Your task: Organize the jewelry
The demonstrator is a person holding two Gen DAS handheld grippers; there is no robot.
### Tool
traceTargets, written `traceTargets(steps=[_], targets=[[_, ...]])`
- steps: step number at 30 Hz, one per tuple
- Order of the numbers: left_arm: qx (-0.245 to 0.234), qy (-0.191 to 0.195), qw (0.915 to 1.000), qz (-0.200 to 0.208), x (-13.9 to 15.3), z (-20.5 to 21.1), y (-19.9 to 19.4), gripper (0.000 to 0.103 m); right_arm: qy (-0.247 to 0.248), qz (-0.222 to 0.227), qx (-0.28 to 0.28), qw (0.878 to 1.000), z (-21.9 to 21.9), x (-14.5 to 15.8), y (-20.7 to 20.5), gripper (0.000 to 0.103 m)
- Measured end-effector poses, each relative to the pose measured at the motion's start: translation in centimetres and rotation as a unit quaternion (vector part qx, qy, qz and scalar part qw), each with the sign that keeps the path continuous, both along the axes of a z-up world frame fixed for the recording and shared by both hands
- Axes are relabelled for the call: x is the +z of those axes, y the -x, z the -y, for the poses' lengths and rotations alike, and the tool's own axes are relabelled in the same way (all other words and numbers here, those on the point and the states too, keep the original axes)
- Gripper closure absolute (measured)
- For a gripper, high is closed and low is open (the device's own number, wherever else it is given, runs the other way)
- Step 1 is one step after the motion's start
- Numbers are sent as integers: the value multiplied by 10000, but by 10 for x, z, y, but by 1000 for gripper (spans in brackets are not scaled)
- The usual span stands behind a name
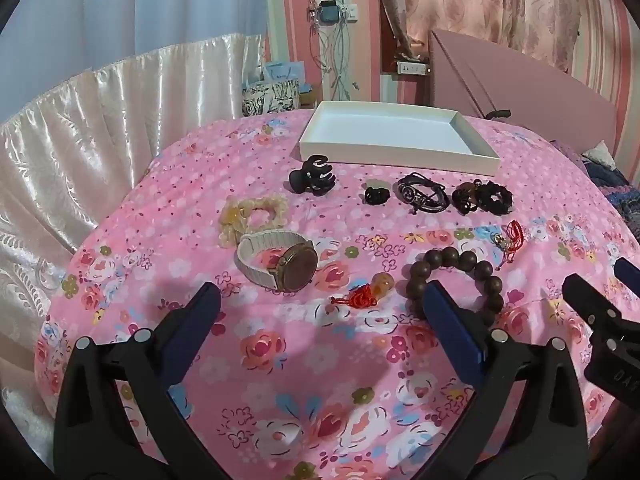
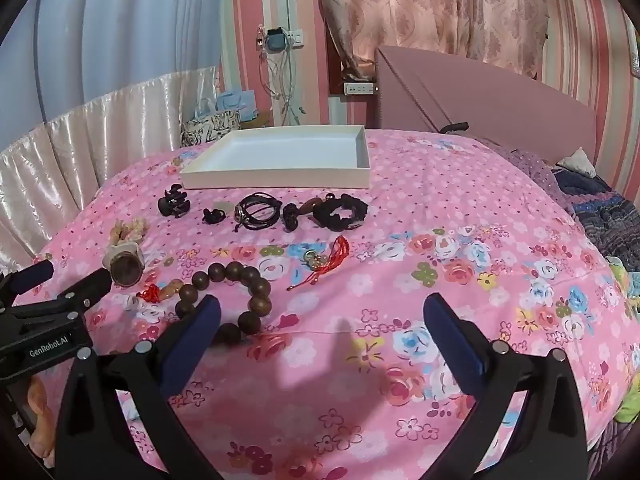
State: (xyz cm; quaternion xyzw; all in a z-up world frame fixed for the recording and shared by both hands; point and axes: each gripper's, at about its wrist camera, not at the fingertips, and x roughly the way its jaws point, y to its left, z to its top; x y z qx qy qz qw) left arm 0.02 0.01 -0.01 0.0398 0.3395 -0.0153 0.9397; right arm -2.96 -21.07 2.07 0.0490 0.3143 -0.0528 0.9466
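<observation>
Left gripper (image 1: 320,300): jaws spread wide, empty, above the floral bedspread (image 1: 320,392).
Right gripper (image 2: 320,312): spread, empty.
Jewelry: bead bracelet (image 1: 456,284) just beyond the fingertips, watch (image 1: 280,264) beside it.
White tray (image 1: 396,148): behind, empty.

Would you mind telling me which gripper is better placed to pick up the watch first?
Left. The watch lies just ahead of the open left gripper; from the right gripper it sits far off to the side.
</observation>
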Motion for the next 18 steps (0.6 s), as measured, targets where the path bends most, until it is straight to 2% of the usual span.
traceTargets(steps=[18], targets=[[3, -32, 10000, -64, -4, -2, -2, 3, -137, -50, -27, 9999, 6, 0, -1, 2]])
